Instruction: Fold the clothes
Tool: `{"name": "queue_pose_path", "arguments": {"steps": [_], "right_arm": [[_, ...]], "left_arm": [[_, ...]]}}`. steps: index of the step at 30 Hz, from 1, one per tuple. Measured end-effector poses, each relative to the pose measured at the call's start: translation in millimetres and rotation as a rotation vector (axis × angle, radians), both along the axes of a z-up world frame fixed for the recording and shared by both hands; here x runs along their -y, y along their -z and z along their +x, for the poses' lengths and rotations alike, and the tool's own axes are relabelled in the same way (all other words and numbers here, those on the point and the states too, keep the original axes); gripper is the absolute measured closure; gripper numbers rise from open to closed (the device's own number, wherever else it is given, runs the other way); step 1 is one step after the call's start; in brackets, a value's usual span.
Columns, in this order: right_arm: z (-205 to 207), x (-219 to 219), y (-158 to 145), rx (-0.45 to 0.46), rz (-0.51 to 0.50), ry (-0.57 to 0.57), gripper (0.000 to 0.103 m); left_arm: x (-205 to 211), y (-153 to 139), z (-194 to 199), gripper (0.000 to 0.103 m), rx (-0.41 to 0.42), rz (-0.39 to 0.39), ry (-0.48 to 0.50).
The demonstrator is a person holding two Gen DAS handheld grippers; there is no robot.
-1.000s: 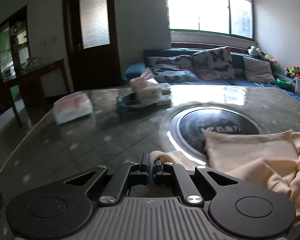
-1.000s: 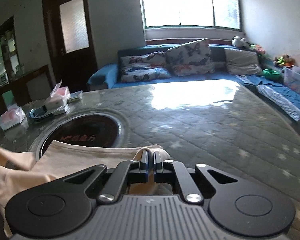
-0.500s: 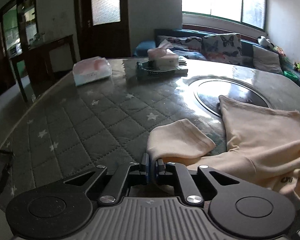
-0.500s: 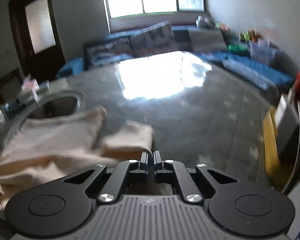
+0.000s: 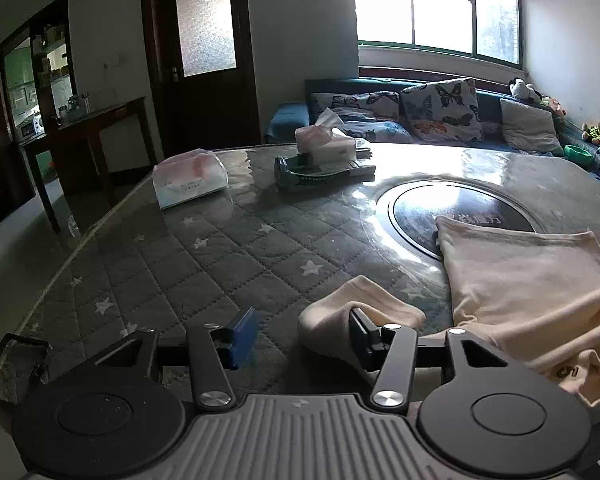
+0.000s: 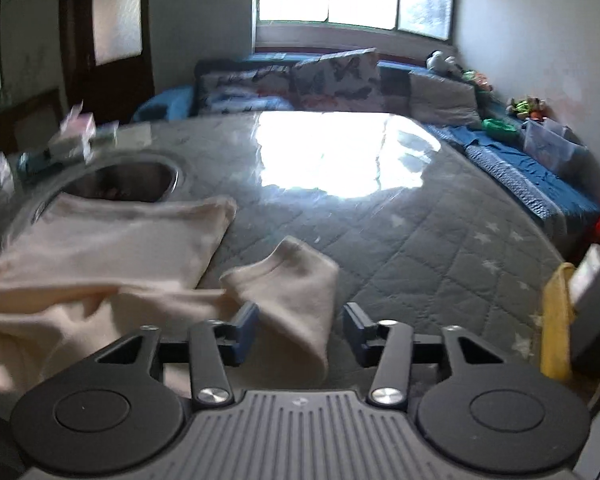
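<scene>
**Both sleeves let go on the quilted bench**

Now both tongs stand spread, their jaws having just been opening, and neither pinches anything. The landmark throughout is the round dark inset (image 5: 458, 210) set into the bench (image 5: 204, 264).

Garment. A cream top (image 5: 528, 280) lies on the bench, its straight far edge overlapping the near rim of the inset and its body running back toward the cameras. It is spread fairly flat at the inset end and bunched at the near end.

Left tongs (image 5: 300, 336). These hover on the near side of the inset. The left sleeve (image 5: 360, 306) lies on the bench, its cuff pointing toward the inset. One blue pad lies against the sleeve's near fold; the other stands clear over bare quilting, so the cloth is free.

Right tongs (image 6: 300, 332). The right sleeve (image 6: 296, 280) lies between the spread pads, on the side of the garment away from the inset, cuff end farthest from the camera. This view is motion-blurred; no pad visibly presses the cloth.

Reading. Each sleeve apparently sits out to its side so that the top lies symmetrical before folding; the spread jaws suit a release after laying out.

Bystanders. Beyond the inset sit a tissue pack (image 5: 190, 178) and a tissue box (image 5: 326, 144).
</scene>
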State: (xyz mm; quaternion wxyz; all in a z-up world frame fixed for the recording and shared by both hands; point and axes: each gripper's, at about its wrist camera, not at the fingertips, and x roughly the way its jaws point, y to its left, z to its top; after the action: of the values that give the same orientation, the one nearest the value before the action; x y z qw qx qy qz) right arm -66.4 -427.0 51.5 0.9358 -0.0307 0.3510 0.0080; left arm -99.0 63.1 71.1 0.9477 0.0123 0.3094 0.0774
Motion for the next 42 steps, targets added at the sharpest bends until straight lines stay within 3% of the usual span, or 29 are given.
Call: {"name": "queue_pose_path", "arguments": {"steps": [5,11,17,21,31,37,40,42], "right_arm": [[13.6,-5.9,15.2,-0.016,-0.083,0.0,0.043],[28.4,25.3,2.4,0.018,-0.113,0.141,0.043],[36.5,30.2,-15.7,0.064,-0.145,0.162,0.044],[45.6,18.4,-22.0,0.065,-0.093,0.088,0.045],[91.9,-28.6,-14.9,-0.064,0.06,-0.173,0.057],[117.7,-46.2,1.2,-0.12,0.069,-0.202,0.069],[126.7,-47.2,5.9,-0.136,0.08,-0.202,0.07],[132.5,-47.2,7.3,-0.138,0.082,-0.202,0.074]], "left_arm": [[5.5,-7.7,10.7,0.048,0.015,-0.02,0.02],[30.3,-6.6,37.2,0.048,0.005,-0.016,0.09],[63.3,3.0,77.5,0.048,-0.033,-0.006,0.168],[81.3,9.7,104.3,0.048,-0.063,0.007,0.205],[98.7,34.9,160.9,0.05,-0.132,0.001,0.244],[106.5,46.8,181.6,0.053,-0.163,0.031,0.266],[107.9,50.9,188.4,0.055,-0.171,0.04,0.274],[108.7,54.0,192.3,0.064,-0.177,0.041,0.279]]}}
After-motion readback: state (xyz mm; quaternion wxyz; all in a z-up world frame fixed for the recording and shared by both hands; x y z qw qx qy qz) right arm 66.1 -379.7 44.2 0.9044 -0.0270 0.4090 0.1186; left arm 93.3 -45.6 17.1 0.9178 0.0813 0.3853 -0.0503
